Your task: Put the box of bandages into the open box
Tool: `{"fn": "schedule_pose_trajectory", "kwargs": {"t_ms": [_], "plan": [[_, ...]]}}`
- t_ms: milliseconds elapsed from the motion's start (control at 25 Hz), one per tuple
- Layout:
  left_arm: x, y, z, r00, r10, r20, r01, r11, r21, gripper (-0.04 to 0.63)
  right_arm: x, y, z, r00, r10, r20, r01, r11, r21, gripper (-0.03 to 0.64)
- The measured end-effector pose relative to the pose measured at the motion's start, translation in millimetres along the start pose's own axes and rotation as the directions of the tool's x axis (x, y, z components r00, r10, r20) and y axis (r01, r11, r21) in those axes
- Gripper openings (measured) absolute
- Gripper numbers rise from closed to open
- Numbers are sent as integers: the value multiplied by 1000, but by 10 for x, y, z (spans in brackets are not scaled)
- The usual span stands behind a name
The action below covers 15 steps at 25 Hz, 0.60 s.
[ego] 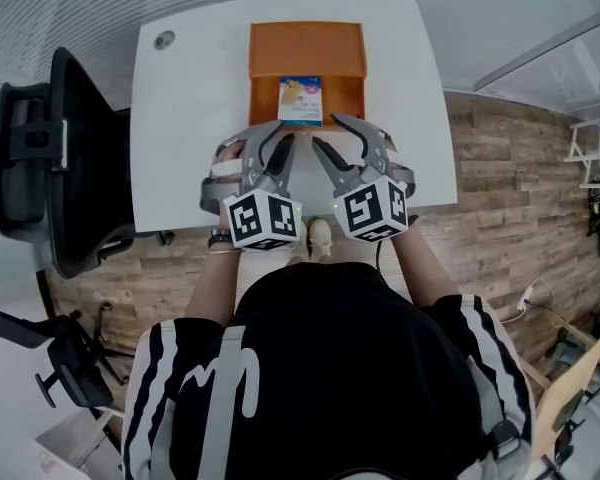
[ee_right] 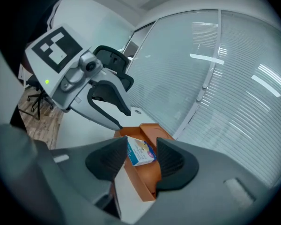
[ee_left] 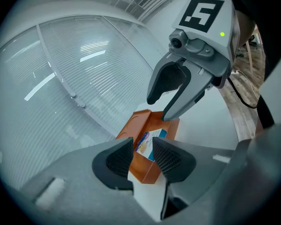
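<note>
Lying in the orange box (ego: 270, 40) at the counter's (ego: 185, 118) twelve o'clock, the bandages (ego: 300, 99) seem delivered, while the left hand-held gripper (ego: 271, 144) and right hand-held gripper (ego: 346, 144) hover at six o'clock, jaws apart and empty, leaving nothing undone.

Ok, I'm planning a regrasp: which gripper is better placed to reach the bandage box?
Right, probably. Both are open and empty, but the right gripper sits nearer the orange box, with the bandage box framed squarely between its jaws.
</note>
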<state>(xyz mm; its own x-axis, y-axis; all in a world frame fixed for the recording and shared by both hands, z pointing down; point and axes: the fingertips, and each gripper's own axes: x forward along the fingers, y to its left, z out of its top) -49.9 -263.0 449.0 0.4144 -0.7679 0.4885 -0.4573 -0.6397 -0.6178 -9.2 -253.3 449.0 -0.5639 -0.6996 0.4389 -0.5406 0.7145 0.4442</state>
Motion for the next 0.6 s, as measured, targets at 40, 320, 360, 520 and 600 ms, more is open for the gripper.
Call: {"fn": "schedule_pose_trajectory", "kwargs": {"t_ms": [40, 320, 360, 520, 600], "plan": [[-12, 0, -18, 1000, 2, -2, -2, 1000, -8, 133, -14, -4, 17, 1000, 1, 9, -1, 1000, 26, 186], [-91, 33, -25, 1000, 17, 18, -15, 997, -81, 133, -129, -54, 113, 999, -15, 47, 10, 994, 104, 186], [-105, 52, -10, 999, 23, 28, -20, 995, -99, 133, -142, -55, 125, 999, -16, 50, 11, 994, 106, 186], [-160, 112, 24, 996, 34, 77, -20, 982, -186, 133, -193, -77, 157, 997, -26, 72, 16, 991, 135, 186], [-189, 144, 17, 995, 43, 93, -20, 974, -227, 133, -216, -101, 157, 996, -30, 82, 16, 987, 162, 186]]}}
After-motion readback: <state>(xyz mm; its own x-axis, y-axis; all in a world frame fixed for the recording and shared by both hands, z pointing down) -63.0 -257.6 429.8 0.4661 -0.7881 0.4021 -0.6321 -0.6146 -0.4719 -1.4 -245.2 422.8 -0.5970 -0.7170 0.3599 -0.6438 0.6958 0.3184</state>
